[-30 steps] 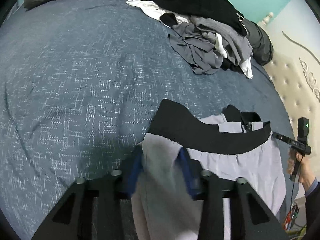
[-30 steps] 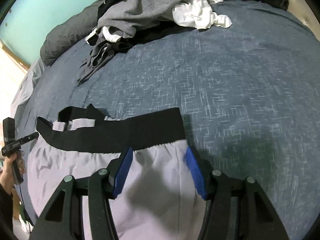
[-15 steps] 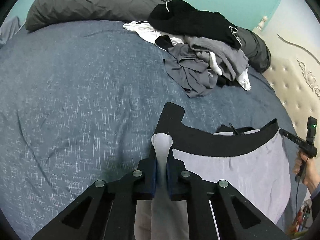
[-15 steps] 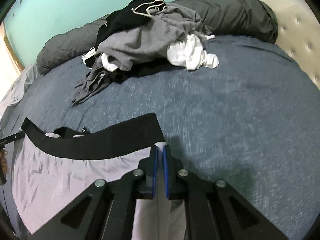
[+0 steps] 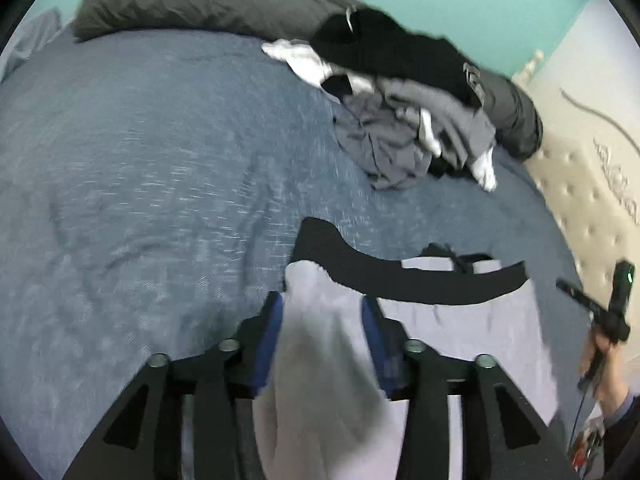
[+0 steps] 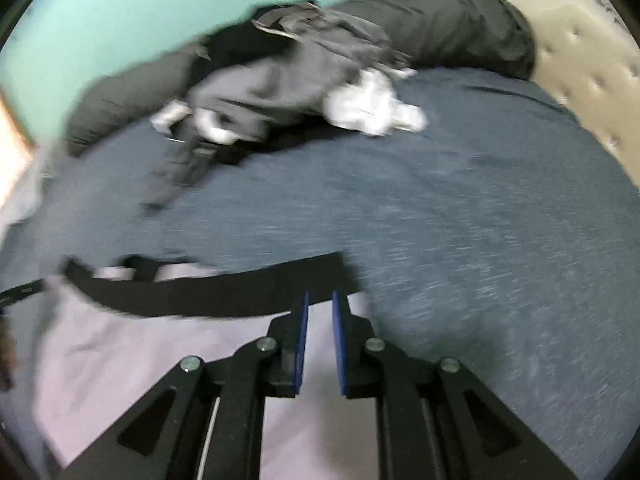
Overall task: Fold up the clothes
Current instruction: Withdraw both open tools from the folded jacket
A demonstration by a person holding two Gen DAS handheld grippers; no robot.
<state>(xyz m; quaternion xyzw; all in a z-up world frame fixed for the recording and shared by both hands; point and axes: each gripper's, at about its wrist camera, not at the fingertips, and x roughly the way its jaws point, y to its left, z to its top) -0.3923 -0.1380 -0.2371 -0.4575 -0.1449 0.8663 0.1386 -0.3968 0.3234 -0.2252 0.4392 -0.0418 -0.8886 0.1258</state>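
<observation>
Wide bare bedspread (image 5: 140, 184) left of the shorts (image 5: 460, 320), open passage there; clothes pile (image 5: 404, 112) and pillow (image 5: 192, 4) block the far edge, headboard (image 5: 592, 208) rightward

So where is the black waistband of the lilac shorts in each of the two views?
Left wrist view: the black waistband runs across the lower middle, from above the fingers toward the right.
Right wrist view: the waistband runs across the lower left and ends just above the fingers.
Shared landmark: the clothes pile far up the bed.
</observation>
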